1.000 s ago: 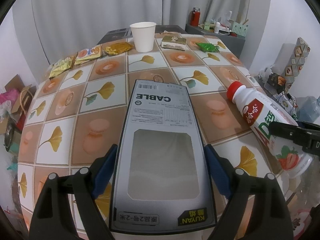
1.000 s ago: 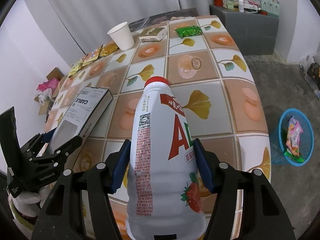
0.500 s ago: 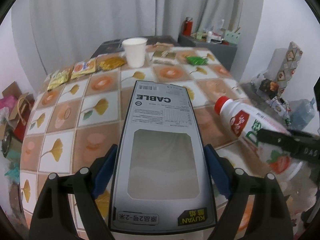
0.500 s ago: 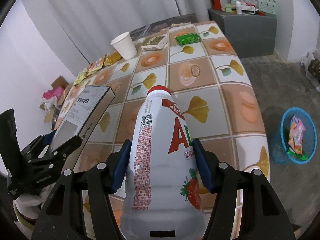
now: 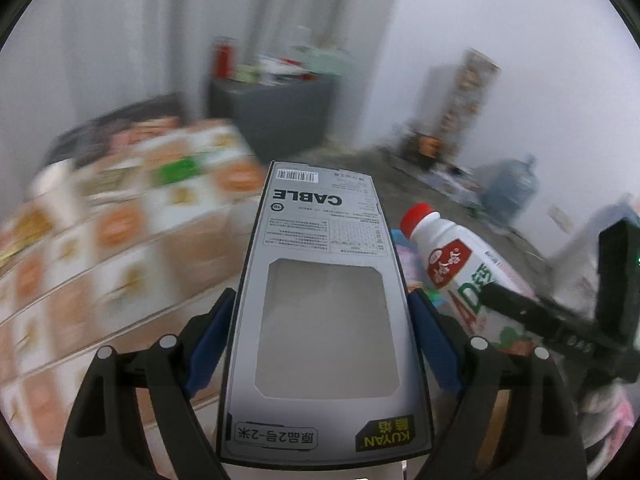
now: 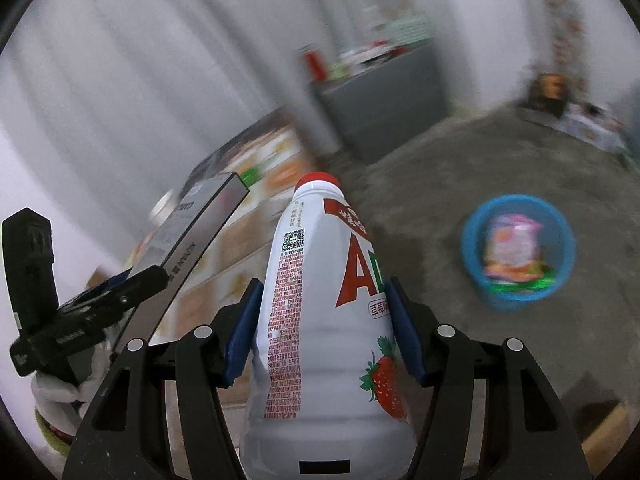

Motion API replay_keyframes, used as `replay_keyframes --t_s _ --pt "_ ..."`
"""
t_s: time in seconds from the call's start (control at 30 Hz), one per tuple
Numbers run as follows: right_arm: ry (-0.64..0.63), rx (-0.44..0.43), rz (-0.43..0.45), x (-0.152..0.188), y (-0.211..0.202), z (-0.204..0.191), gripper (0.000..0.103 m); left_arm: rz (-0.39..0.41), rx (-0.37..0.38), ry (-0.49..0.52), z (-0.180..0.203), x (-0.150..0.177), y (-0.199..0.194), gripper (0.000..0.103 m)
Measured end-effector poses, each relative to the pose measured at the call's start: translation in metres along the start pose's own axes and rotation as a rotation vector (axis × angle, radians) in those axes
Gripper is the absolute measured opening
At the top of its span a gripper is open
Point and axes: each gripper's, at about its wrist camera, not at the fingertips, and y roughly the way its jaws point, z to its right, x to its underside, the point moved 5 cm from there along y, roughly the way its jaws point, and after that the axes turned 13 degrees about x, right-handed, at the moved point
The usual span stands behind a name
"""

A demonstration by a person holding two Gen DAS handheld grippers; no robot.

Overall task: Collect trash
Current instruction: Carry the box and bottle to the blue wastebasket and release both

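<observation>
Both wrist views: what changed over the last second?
Both grippers swung right, off the table toward the floor and the blue basket; the background is now motion-blurred. The basket sits larger and nearer centre in the right wrist view. Unchanged: left gripper clamps the cable box, right gripper clamps the bottle. Nothing released.

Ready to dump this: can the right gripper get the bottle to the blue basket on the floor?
Probably yes. The right gripper holds the bottle, and bare floor lies between it and the blue basket, already holding wrappers.
</observation>
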Motion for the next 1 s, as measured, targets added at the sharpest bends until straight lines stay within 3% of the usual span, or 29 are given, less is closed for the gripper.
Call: replay_keyframes --t_s 0.13,0.27,0.37,0.5,0.57,0.63,0.8,1.0 --pt "0.157 0.085 -0.008 -0.014 0.015 0.083 0.058 -0.122 0.126 0.041 0.056 -0.029 0.088 0.084" --pt "0.290 0.118 -0.049 -0.021 0.048 0.143 0.058 -0.262 0.173 0.059 0.096 -0.043 0.181 0.084" --pt "0.384 0.120 -0.083 -0.033 0.090 0.179 0.058 -0.312 0.166 0.056 0.111 -0.053 0.244 0.086" --pt "0.487 0.110 -0.117 -0.050 0.156 0.214 0.064 -0.318 0.132 0.041 0.100 -0.070 0.320 0.090" --pt "0.514 0.142 -0.127 -0.050 0.187 0.229 0.072 -0.315 0.105 0.010 0.088 -0.072 0.351 0.091" --pt "0.552 0.210 -0.160 -0.040 0.208 0.243 0.072 -0.331 0.076 -0.025 0.075 -0.071 0.374 0.091" --pt "0.535 0.205 -0.142 -0.023 0.190 0.245 0.072 -0.325 0.106 -0.079 0.062 -0.068 0.374 0.091" --pt "0.400 0.245 -0.039 -0.020 0.124 0.225 0.072 -0.246 0.188 -0.016 0.075 -0.083 0.294 0.091"
